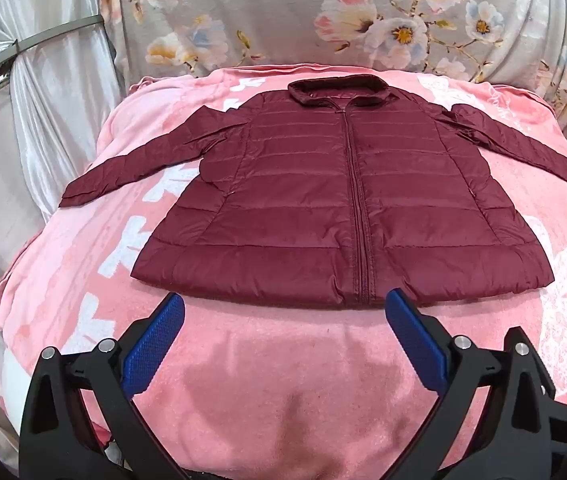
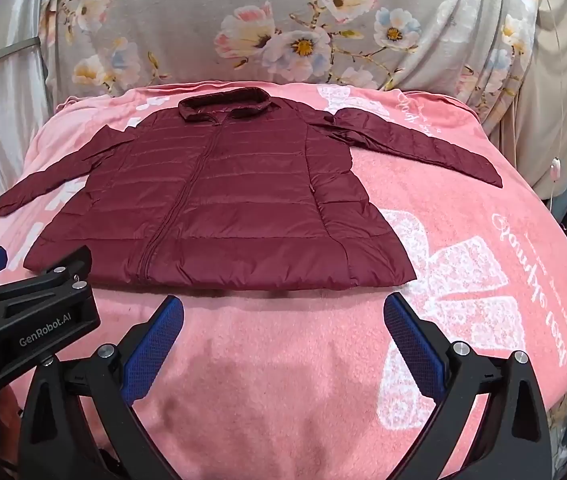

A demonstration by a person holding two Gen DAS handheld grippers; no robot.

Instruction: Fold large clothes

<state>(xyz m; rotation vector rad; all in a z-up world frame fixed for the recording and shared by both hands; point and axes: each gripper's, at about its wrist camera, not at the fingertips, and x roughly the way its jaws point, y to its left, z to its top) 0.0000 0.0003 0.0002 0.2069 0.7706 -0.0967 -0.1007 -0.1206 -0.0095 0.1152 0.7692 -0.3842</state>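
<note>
A dark red quilted jacket (image 1: 335, 204) lies flat and zipped on a pink blanket (image 1: 267, 368), collar at the far side, both sleeves spread out to the sides. It also shows in the right wrist view (image 2: 219, 208). My left gripper (image 1: 285, 304) is open and empty, just in front of the jacket's hem near the zip. My right gripper (image 2: 283, 306) is open and empty, in front of the hem's right half. The left gripper's body (image 2: 27, 320) shows at the left of the right wrist view.
The pink blanket (image 2: 463, 272) with white print covers a raised surface. A grey floral cloth (image 1: 323, 16) hangs behind it. Shiny white curtain (image 1: 43, 100) is at the left. A white cord (image 2: 555, 168) hangs at the right.
</note>
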